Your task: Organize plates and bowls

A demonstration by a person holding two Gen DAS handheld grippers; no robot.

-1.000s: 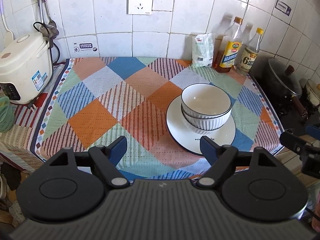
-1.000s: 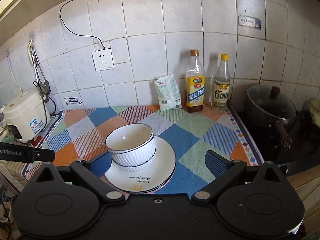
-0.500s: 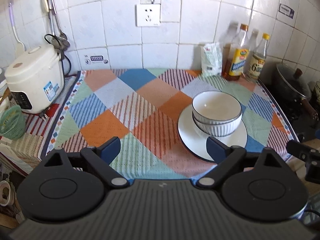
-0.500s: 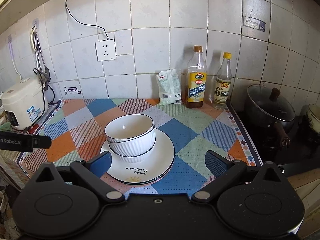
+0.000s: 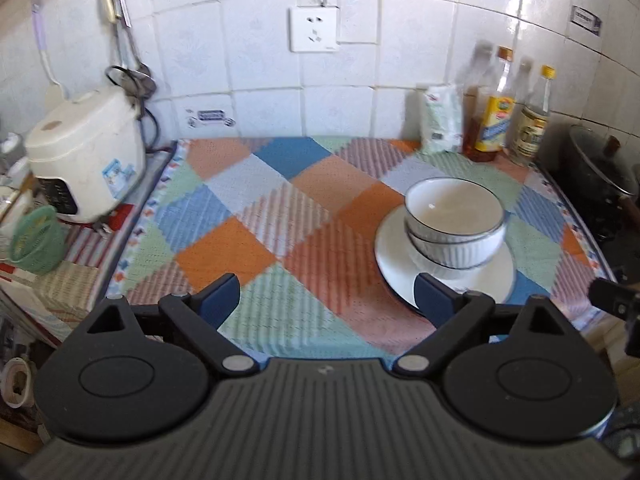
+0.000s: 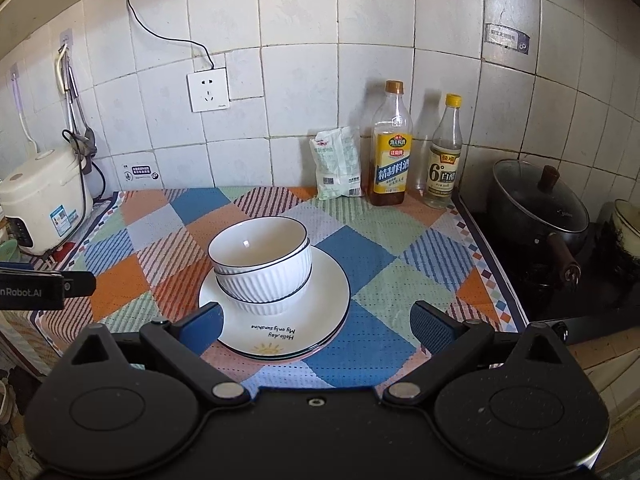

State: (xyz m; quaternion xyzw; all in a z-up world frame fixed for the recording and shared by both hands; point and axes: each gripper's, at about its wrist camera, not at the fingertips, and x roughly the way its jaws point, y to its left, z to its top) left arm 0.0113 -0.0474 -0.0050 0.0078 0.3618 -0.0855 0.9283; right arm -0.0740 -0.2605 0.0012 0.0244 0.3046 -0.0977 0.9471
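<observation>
Two white bowls (image 6: 262,264) sit one inside the other on a stack of plates (image 6: 288,320) on the checked cloth (image 6: 360,256). The left gripper (image 5: 326,294) and right gripper (image 6: 316,320) both have fingers spread wide, holding nothing, near the plates

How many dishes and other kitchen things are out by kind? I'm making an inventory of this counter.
Bowls: 2, nested
Plates: 2, stacked under the bowls
Bottles: 2
Bags: 1
Rice cookers: 1
Pots: 1
Total: 9
</observation>
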